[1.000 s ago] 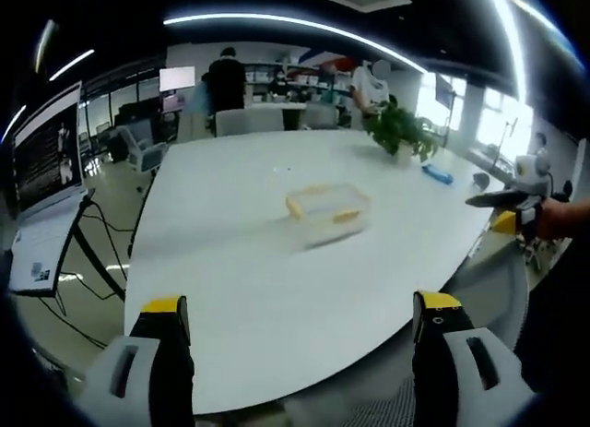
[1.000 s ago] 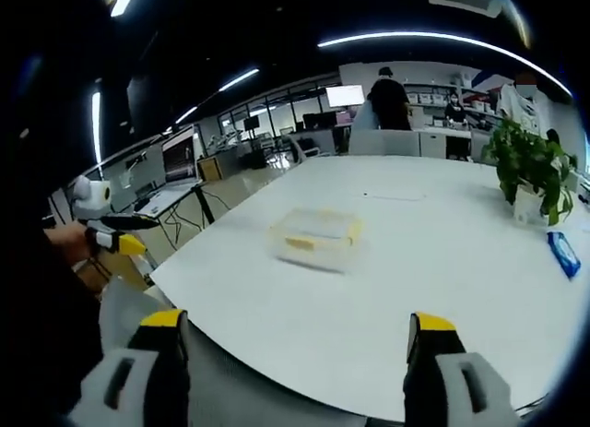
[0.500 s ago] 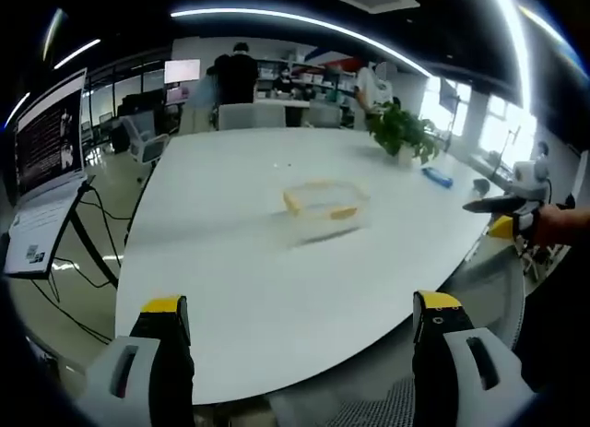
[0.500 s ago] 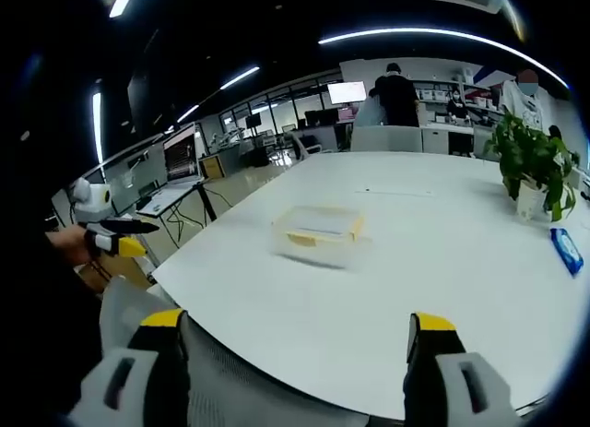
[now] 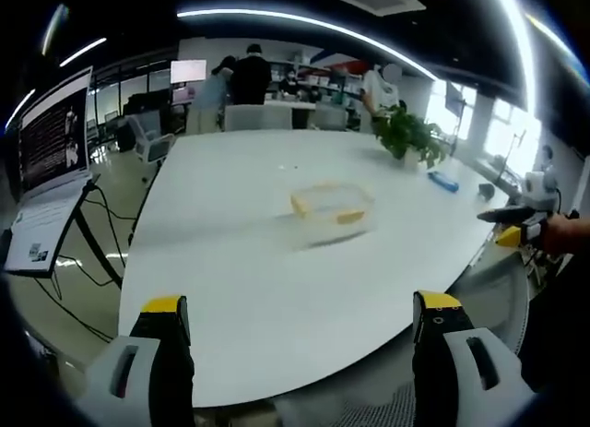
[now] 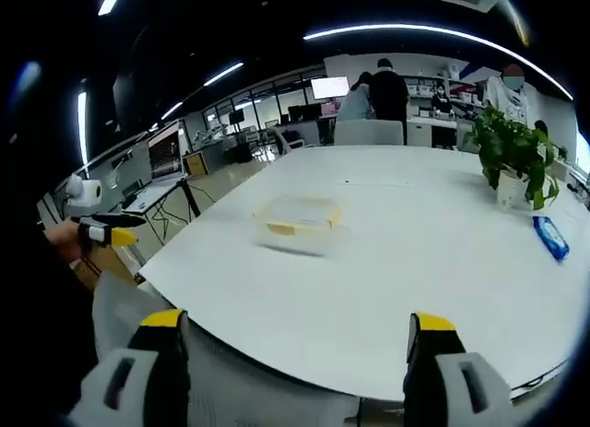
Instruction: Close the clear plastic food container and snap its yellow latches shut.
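Two grippers hang short of the table, both spread wide and holding nothing: the left gripper (image 5: 300,330) and the right gripper (image 6: 293,335) each show their yellow-tipped jaws well apart over the near edge of the white table (image 5: 230,261). The food container (image 5: 333,207) sits out toward the middle of the table, well apart from both grippers; in the right gripper view it (image 6: 295,222) lies a little left of centre. Yellow shows along its sides, likely the latches, but it is too small and blurred to tell whether the lid is seated or any latch is snapped.

By my reading the task is at its approach step, with nothing yet touched. The next move calls for bringing both grippers forward over the table to the container, getting close enough to read the lid's state, then pressing the lid down and pushing each yellow latch in turn.

Room is generous. The table around the container is bare on every side, so either gripper can come in from near, left or right. A potted plant (image 6: 513,155) and a blue object (image 6: 548,237) stand far off toward the right edge, clear of the path. The rounded near edge of the table lies between the grippers and the container. People stand in the far background, away from the table.
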The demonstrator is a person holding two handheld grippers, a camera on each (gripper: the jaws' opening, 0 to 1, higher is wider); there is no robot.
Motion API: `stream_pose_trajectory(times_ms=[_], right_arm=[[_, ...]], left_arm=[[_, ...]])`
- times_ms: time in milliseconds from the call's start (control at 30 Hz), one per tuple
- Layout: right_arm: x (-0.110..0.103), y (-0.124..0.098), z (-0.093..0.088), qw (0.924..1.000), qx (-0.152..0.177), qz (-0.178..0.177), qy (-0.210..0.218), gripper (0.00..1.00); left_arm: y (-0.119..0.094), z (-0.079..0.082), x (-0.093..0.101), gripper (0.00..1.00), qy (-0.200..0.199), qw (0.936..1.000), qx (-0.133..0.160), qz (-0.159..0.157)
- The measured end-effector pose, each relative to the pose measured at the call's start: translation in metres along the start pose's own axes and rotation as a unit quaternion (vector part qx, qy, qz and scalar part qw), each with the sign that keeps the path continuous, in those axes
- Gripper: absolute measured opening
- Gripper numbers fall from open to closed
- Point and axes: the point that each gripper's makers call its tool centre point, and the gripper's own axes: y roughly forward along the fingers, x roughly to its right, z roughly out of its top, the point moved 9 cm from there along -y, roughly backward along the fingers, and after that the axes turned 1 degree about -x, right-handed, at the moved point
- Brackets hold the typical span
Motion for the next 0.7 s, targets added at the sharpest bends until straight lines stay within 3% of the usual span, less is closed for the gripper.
stream_pose_trajectory(times_ms=[300, 700], right_arm=[[-0.0026, 0.0022, -0.0008, 1.0, -0.006, -0.001, -0.006, 1.0], [0.0011, -0.0019, -0.0034, 0.9999, -0.013, -0.002, -0.007, 1.0]], left_arm=[[-0.0004, -0.0049, -0.0067, 0.99, -0.015, 0.9999, 0.002, 0.001], [0.0021, -0.0068, -0.0036, 0.99, 0.003, 0.9999, -0.009, -0.005]])
